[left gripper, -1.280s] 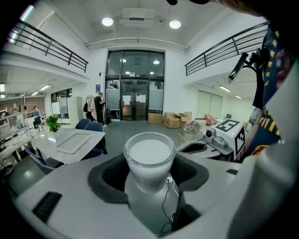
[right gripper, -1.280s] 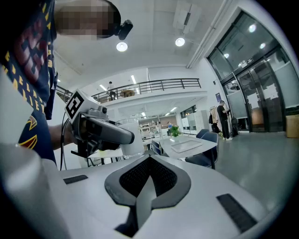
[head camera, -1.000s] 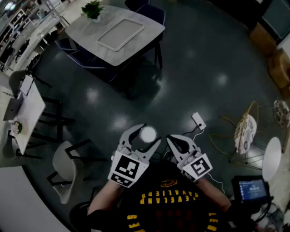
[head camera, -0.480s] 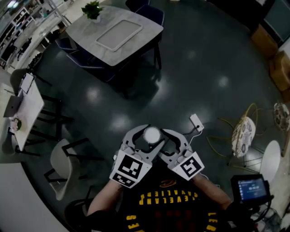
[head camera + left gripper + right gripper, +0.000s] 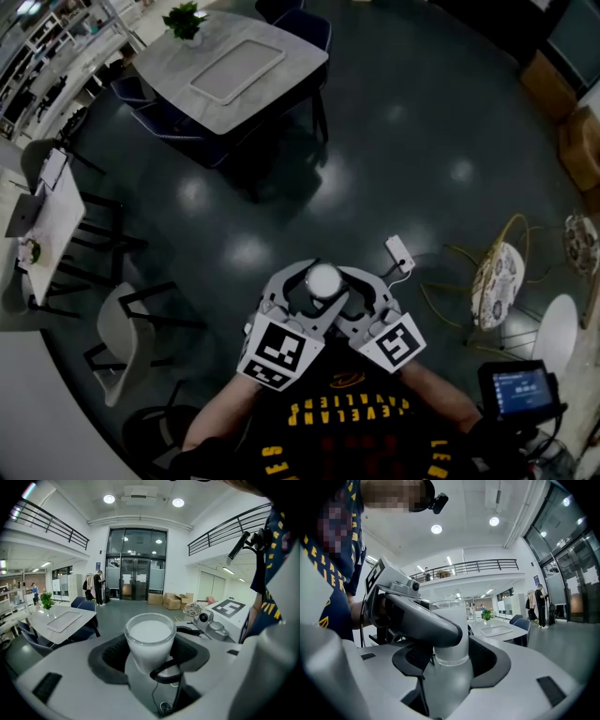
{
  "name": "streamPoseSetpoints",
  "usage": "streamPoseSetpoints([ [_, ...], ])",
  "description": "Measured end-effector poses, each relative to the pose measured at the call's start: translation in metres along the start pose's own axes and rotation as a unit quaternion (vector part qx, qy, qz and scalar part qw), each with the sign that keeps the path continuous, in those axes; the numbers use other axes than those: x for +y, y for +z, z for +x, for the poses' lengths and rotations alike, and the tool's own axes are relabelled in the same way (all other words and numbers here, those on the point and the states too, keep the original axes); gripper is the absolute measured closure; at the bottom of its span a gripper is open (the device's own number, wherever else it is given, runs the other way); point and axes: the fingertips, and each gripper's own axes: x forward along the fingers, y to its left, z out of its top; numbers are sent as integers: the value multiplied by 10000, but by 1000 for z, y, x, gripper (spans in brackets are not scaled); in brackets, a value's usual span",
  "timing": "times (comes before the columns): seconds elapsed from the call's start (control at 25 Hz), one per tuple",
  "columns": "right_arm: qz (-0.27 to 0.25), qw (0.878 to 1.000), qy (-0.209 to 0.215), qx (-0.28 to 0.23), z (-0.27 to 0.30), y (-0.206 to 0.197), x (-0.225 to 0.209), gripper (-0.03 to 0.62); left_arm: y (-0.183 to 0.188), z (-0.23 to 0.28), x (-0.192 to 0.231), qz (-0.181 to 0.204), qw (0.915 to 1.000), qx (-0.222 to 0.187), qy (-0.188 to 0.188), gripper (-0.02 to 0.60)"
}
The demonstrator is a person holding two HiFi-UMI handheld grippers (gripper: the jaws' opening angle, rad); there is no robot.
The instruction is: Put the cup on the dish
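A white cup [image 5: 323, 279] stands upright between the jaws of my left gripper [image 5: 307, 286], which is shut on it close in front of my chest. In the left gripper view the cup [image 5: 150, 639] fills the gap between the black pads. My right gripper [image 5: 342, 289] has come in from the right and its jaws are closing, with the same cup [image 5: 450, 620] between them; its pads stand close beside the glass. One left finger [image 5: 426, 616] crosses in front of the cup. A white rectangular tray [image 5: 237, 67] lies on a distant table.
The grey table [image 5: 169, 56] with a plant [image 5: 183, 19] stands far ahead on the left, with dark chairs round it. A white chair [image 5: 122, 342] is at my left, a wire chair [image 5: 497, 272] at my right. A white power block [image 5: 400, 251] lies on the dark floor.
The right gripper has swung left from beside the cup and now has its jaws spread around it, crossing the left gripper's. The left gripper still holds the cup.
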Motion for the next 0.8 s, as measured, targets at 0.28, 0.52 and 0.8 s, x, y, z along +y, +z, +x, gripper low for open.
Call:
streamPoseSetpoints([
  [0.28, -56, 10000, -33, -27, 0, 4, -17, 361, 9, 15, 7, -93, 9999, -45, 76, 316],
  [0.52, -187, 9997, -114, -74, 23, 12, -48, 362, 24, 34, 38, -101, 9997, -163, 121, 316],
  [0.8, -302, 9991, -284, -89, 61, 25, -103, 365, 52, 69, 90, -65, 9994, -334, 98, 316],
])
